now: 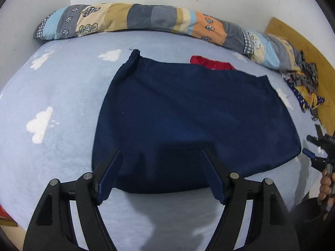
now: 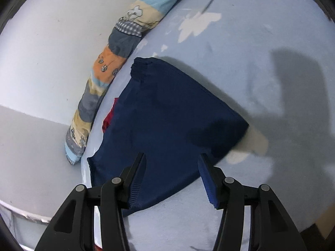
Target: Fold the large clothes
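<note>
Navy garment (image 1: 188, 121) lies flat on the light-blue cloud-print bedsheet (image 1: 62, 96), already folded to a compact block, gathered cuff at its far-left corner and a red bit of fabric (image 1: 211, 62) peeking out past its far edge. Left wrist view: left gripper (image 1: 160, 175) hovers over the garment's near edge, jaws wide apart, nothing between the pads; the near hem runs straight across between the fingers, so it looks lined up for a pinch on that edge. Patchwork bolster (image 1: 146, 18) sits well beyond the garment along the wall. Far right of the fingers, the other gripper's tip and the person's hand (image 1: 325, 186) show at the garment's right side. Right wrist view: right gripper (image 2: 171, 177) also open, jaws moderately apart and empty, poised above the near corner of the same garment (image 2: 173, 115); left finger overlaps the cloth in view, right finger is just off its edge over bare sheet. Contact with fabric can't be told. Likely both grippers are placed at the near edge for another fold away from the person.
</note>
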{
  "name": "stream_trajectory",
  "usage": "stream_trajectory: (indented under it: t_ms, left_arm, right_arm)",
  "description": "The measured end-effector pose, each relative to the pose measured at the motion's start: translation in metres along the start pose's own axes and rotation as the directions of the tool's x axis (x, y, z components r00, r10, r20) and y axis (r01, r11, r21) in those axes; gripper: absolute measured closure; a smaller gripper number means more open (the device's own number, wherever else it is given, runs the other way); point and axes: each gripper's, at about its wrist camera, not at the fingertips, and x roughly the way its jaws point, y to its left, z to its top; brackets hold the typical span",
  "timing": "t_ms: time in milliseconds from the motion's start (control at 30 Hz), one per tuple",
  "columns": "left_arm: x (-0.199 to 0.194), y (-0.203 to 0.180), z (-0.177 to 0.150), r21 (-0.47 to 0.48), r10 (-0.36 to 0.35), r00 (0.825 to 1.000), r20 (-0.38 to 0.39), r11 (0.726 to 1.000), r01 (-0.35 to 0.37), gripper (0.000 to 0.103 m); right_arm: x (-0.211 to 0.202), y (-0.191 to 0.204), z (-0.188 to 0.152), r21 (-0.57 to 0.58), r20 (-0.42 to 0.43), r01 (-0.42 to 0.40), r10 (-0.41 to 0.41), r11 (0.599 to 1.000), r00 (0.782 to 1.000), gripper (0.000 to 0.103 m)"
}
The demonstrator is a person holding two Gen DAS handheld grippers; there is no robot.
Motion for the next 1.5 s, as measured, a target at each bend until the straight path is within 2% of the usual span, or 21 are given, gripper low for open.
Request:
stream_trajectory:
  t_ms: [100, 167, 200, 267, 333, 400, 500, 667, 733, 833, 900, 933, 967, 1033, 1100, 1200, 1300, 1433, 1500]
  left_arm:
    - [-0.002, -0.01, -0.001, -0.002, 0.021, 1.0, 0.003, 1.0, -0.021, 0.028]
    - [-0.005, -0.025, -0.001, 0.023, 0.025, 1.0, -0.017, 0.999, -0.025, 0.028]
    - [-0.009, -0.031, 0.0, 0.034, 0.016, 1.0, -0.015, 0.999, -0.016, 0.028]
    - [-0.017, -0.044, -0.003, 0.059, -0.044, 0.998, 0.048, 0.997, 0.041, 0.024]
    - [-0.004, -0.054, -0.009, 0.08, -0.063, 0.996, 0.071, 0.995, 0.057, 0.022]
    - [0.019, -0.066, -0.006, 0.103, -0.031, 0.999, -0.019, 0.994, 0.032, 0.022]
    - [0.027, -0.079, 0.003, 0.115, -0.069, 0.998, -0.01, 0.991, 0.07, 0.022]
    - [0.059, -0.096, 0.008, 0.097, -0.092, 0.994, -0.063, 0.99, 0.098, 0.022]
    - [0.065, -0.103, 0.008, 0.094, -0.088, 0.994, -0.061, 0.991, 0.093, 0.022]
    - [0.074, -0.118, 0.001, 0.086, -0.119, 0.992, -0.047, 0.989, 0.123, 0.022]
    - [0.081, -0.13, -0.006, 0.114, -0.128, 0.991, -0.049, 0.985, 0.132, 0.022]
    - [0.088, -0.139, -0.012, 0.159, -0.083, 0.995, -0.053, 0.983, 0.09, 0.022]
    - [0.094, -0.15, -0.017, 0.225, -0.006, 1.0, -0.03, 0.974, 0.013, 0.021]
    - [0.096, -0.16, -0.024, 0.284, 0.064, 0.998, 0.023, 0.956, -0.068, 0.02]
    - [0.095, -0.159, -0.024, 0.262, 0.067, 0.997, 0.027, 0.962, -0.072, 0.02]
    - [0.095, -0.157, -0.023, 0.246, 0.065, 0.998, 0.025, 0.967, -0.069, 0.019]
    - [0.093, -0.158, -0.026, 0.243, 0.076, 0.996, 0.041, 0.966, -0.083, 0.018]
    - [0.094, -0.158, -0.028, 0.24, 0.076, 0.996, 0.044, 0.967, -0.084, 0.018]
    - [0.095, -0.158, -0.027, 0.244, 0.076, 0.996, 0.043, 0.966, -0.084, 0.017]
  right_arm:
    - [-0.008, -0.007, 0.001, 0.021, 0.013, -0.042, 0.042, 0.999, 0.999, 0.048]
    - [-0.014, -0.013, 0.002, 0.037, 0.021, -0.036, 0.036, 0.999, 0.999, 0.048]
    - [-0.016, -0.018, 0.002, 0.05, 0.024, -0.015, 0.014, 0.999, 1.0, 0.048]
    - [-0.016, -0.025, 0.003, 0.071, 0.011, 0.013, -0.014, 0.997, 1.0, 0.048]
    - [-0.013, -0.03, 0.003, 0.093, 0.001, 0.04, -0.04, 0.995, 0.999, 0.048]
    - [-0.009, -0.028, 0.003, 0.079, -0.011, 0.055, -0.055, 0.995, 0.998, 0.048]
    - [0.001, -0.025, 0.002, 0.067, -0.025, 0.102, -0.101, 0.992, 0.995, 0.048]
    - [0.018, -0.036, -0.002, 0.123, -0.065, 0.096, -0.089, 0.988, 0.994, 0.048]
    - [0.026, -0.038, -0.002, 0.122, -0.068, 0.099, -0.091, 0.988, 0.994, 0.048]
    - [0.035, -0.052, 0.0, 0.203, -0.031, 0.031, -0.025, 0.979, 0.999, 0.048]
    - [0.039, -0.056, 0.004, 0.234, -0.002, 0.001, 0.0, 0.972, 1.0, 0.048]
    - [0.042, -0.056, 0.005, 0.239, 0.004, -0.017, 0.017, 0.971, 1.0, 0.048]
    - [0.046, -0.054, 0.006, 0.239, 0.001, -0.034, 0.035, 0.97, 0.999, 0.047]
    - [0.057, -0.042, 0.004, 0.206, -0.016, -0.076, 0.082, 0.976, 0.997, 0.047]
    - [0.061, -0.027, 0.001, 0.139, -0.025, -0.095, 0.099, 0.986, 0.995, 0.047]
    - [0.058, -0.015, -0.001, 0.055, 0.005, -0.068, 0.068, 0.996, 0.998, 0.048]
    - [0.065, -0.021, 0.0, 0.086, 0.009, -0.044, 0.043, 0.995, 0.999, 0.052]
    - [0.067, -0.025, 0.007, 0.097, 0.06, -0.023, 0.017, 0.995, 0.998, 0.058]
    - [0.071, -0.025, 0.009, 0.098, 0.053, -0.016, 0.011, 0.995, 0.999, 0.068]
